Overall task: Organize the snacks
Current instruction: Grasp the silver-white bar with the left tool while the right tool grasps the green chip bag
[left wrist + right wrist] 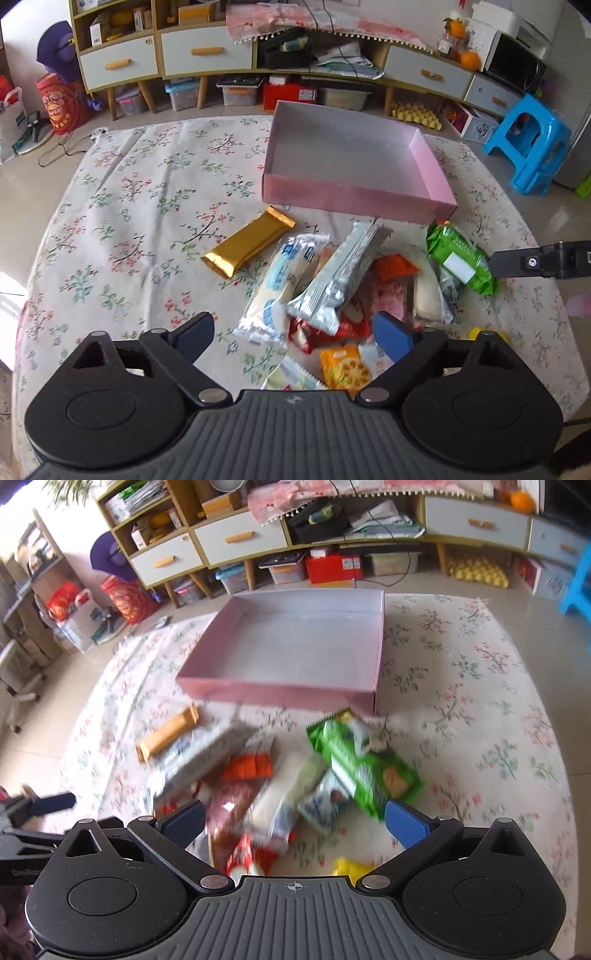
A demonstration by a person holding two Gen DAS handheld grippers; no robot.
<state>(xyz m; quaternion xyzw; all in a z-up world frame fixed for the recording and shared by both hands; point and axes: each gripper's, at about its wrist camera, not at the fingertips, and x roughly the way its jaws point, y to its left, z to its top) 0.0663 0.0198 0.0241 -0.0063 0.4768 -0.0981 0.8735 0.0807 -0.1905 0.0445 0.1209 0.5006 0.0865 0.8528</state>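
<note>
A pile of wrapped snacks (332,288) lies on the floral tablecloth in front of an empty pink box (354,192); the box also shows in the right wrist view (280,694). A gold bar (248,246) lies left of the pile, a green packet (461,258) at its right. My left gripper (293,332) is open above the near side of the pile. My right gripper (293,821) is open and empty over the pile, with the green packet (365,764) just ahead of its right finger. The right view is blurred.
The table's edge (55,236) curves round on the left. Behind the table stand a low cabinet with drawers (192,51), storage bins under it, and a blue plastic stool (528,144) at the right. A yellow wrapper (349,869) lies near my right gripper.
</note>
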